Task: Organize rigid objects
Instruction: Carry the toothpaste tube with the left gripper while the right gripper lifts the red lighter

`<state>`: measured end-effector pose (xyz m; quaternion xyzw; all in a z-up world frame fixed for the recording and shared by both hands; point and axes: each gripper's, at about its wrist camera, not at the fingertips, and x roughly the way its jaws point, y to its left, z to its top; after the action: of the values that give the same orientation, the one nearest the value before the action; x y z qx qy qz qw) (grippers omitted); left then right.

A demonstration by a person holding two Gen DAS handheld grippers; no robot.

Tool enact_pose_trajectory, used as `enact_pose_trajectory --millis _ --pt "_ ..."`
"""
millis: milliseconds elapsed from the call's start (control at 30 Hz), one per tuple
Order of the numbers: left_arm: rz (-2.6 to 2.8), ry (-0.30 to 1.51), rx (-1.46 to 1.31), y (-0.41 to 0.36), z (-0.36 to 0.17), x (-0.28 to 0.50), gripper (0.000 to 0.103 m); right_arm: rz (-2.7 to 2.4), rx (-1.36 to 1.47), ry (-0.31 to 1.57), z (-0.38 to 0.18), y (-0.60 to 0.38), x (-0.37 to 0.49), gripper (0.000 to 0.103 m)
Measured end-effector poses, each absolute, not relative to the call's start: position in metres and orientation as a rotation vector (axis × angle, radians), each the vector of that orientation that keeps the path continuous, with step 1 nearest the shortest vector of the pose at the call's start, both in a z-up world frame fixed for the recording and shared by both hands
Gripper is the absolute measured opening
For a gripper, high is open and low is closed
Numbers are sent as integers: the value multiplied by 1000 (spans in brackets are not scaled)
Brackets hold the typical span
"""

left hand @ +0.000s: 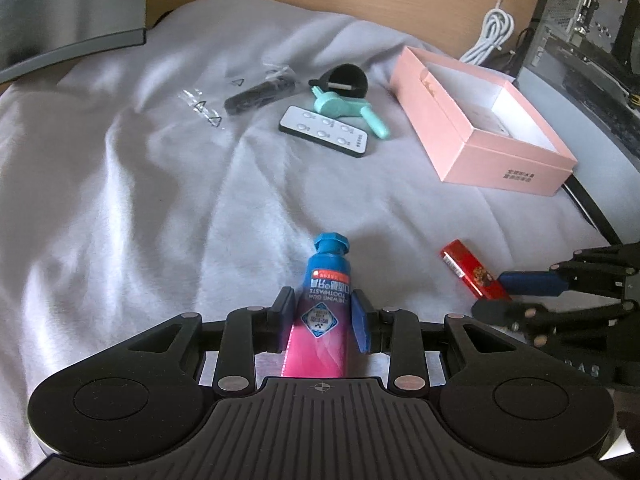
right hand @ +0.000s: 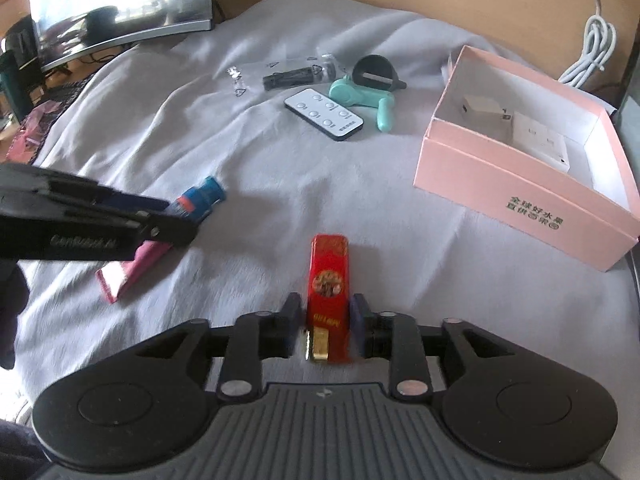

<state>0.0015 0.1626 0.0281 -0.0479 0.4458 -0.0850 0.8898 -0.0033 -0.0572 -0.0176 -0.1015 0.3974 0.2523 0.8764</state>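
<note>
Pink cardboard box (right hand: 520, 184) lay ahead-right of the right hand-held gripper (right hand: 326, 326), which clasped the red rectangular lighter (right hand: 329, 280) lengthwise (left hand-held gripper (left hand: 320, 320) gripped the blue-and-pink toothpaste tube (left hand: 322, 312), farther off).

Toothpaste (left hand: 326, 304) left of lighter (left hand: 474, 274); remote (left hand: 325, 131) behind; box (left hand: 480, 128) far right.

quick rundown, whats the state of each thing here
toothpaste: capped, between left gripper pads, gripped
lighter: between right gripper pads, grip unclear
pink box: open, small items inside
remote: flat on cloth, untouched
</note>
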Motion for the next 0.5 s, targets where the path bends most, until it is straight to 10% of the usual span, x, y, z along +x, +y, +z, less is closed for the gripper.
enact_pose_trajectory --millis 100,500 --pt "-173 923 -91 160 27 1 34 511 -219 816 -19 -60 -6 59" --pt "-196 921 -67 145 25 1 66 479 -175 785 -28 -72 -12 71"
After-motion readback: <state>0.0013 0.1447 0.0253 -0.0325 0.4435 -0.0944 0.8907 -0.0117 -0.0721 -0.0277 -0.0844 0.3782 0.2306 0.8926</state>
